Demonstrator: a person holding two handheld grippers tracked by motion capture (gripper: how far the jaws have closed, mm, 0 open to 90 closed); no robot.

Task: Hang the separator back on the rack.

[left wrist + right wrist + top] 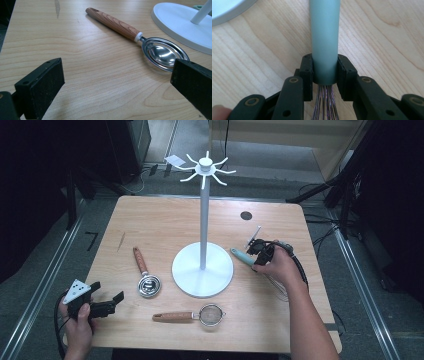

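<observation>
A person is working at a wooden table (150,220) around a white hook stand (203,220). The right gripper (325,68) is pinching the teal handle of a whisk (324,37), which is lying on the table just right of the stand's base (its wires are trailing back between the jaws). The left gripper (107,302) is resting spread wide near a scoop (140,40), holding nothing. The grasp looks made; next is probably lifting the whisk and hanging it on a hook.

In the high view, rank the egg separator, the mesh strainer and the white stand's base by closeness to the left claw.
From the left claw:
1. Egg separator, just up and right of it.
2. Mesh strainer, farther right along the near edge.
3. White stand's base, mid-table; close to the strainer's distance.
</observation>
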